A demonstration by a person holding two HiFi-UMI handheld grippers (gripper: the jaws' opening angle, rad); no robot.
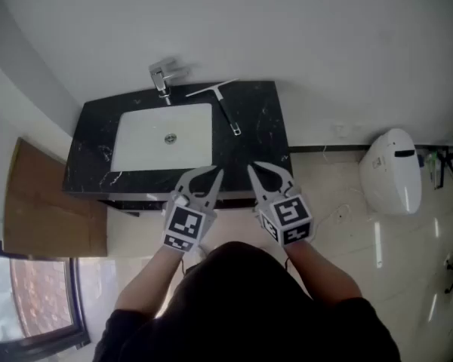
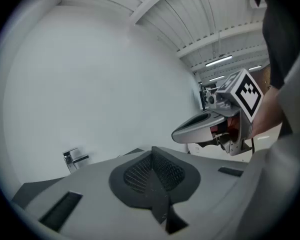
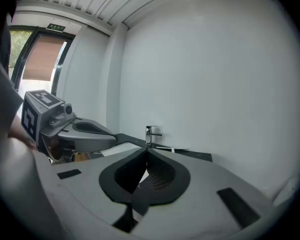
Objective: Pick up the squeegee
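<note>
— One squeegee [image 1: 225, 110], flat on the black desk [image 1: 268, 127], just right of the sink [image 1: 164, 138]. Its blade lies toward the far wall and its handle points back to the near edge. Nothing touches it.

— Which step is this, then?

— The very start, I'd say: the reach is not yet begun. Both tools hang at the near edge of the desk, well apart from the squeegee. The left tool [image 1: 216, 173] has its jaws together with nothing between them. The right tool [image 1: 251, 169] is the same, pads pressed together and empty.

— What does the next move call for?

— The right tool looks the better choice, since the handle ends on its side. It would have to spread its jaws, go forward over the desk, come down on the handle and close across it. The handle is thin and lies flat on the stone. So the jaws would need to get very low, nearly at the desk, to catch it.

— Anything in the way?

— Little. A faucet [image 1: 163, 76] stands at the far edge just left of the blade, clear of a path to the handle. On the floor to the right sits what looks like a white toilet [image 1: 392, 172], well apart. A brown board [image 1: 49, 202] lies left of the desk. The likelier trouble, in my judgement, is the left tool crowding the right one, as the two are side by side.
</note>
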